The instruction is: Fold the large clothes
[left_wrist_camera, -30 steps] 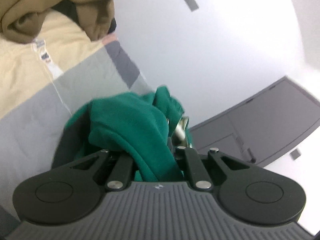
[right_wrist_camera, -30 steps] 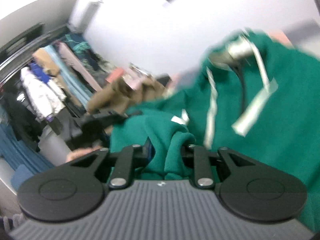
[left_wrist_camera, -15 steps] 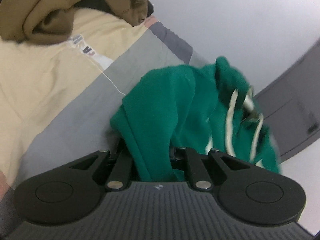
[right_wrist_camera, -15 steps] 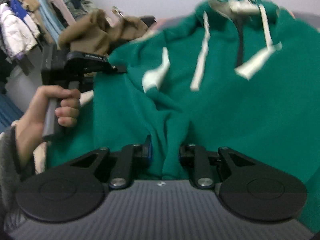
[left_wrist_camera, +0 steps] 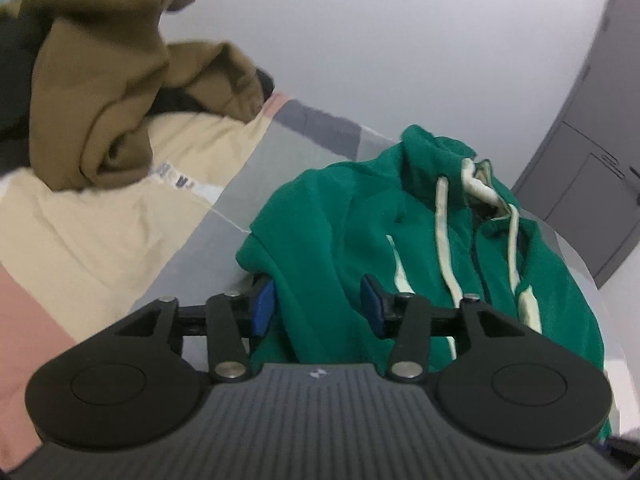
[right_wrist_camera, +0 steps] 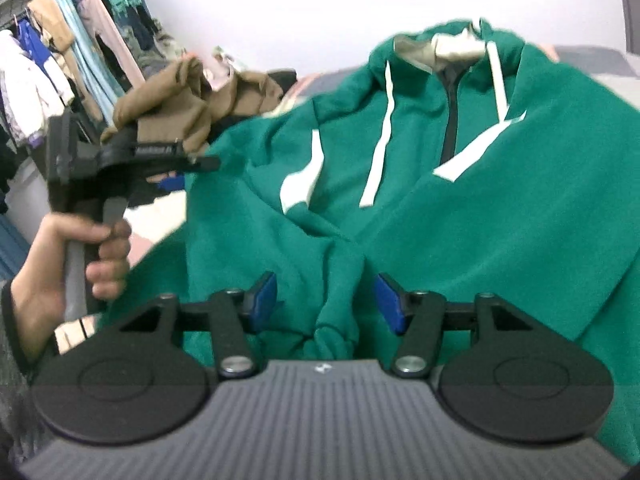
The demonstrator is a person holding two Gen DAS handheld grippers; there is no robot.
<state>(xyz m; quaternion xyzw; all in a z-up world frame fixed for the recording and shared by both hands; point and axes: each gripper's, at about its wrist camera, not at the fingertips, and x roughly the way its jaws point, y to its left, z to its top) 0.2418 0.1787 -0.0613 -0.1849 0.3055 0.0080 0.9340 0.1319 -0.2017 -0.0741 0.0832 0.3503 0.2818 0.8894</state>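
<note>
Left wrist view: green hoodie (left_wrist_camera: 340, 248) lies on the bed (left_wrist_camera: 80, 240), front up, hood end toward the far wall, pale drawstrings running down the chest. A fold of its fabric sits btwn the blue pads (left_wrist_camera: 262, 308) of the left tool (left_wrist_camera: 316, 306), but the pads stand clear of the cloth on both sides; jaws are opening, about halfway apart, gripping nothing.

Right wrist view: same hoodie (right_wrist_camera: 440, 200) fills most of the frame, zip down the middle, white stripes on the chest, cream-lined hood at the top. A bunched ridge of green cloth rises btwn the pads of the right tool (right_wrist_camera: 326, 298), not pinched; jaws opening here too, roughly half wide, w/ a gap on each side of the fold. The left tool (right_wrist_camera: 200, 163) shows at the left edge of the hoodie, held by a bare left hand (right_wrist_camera: 76, 264) w/ a dark sleeve cuff at the wrist.

Beyond the hoodie: brown garment (left_wrist_camera: 112, 92) heaped on the bed's far left part, over a cream, grey & pink patchwork cover. Clothes rack (right_wrist_camera: 60, 48) w/ hanging items at far left in the right view. Grey door (left_wrist_camera: 592, 160) at right in the left view.
</note>
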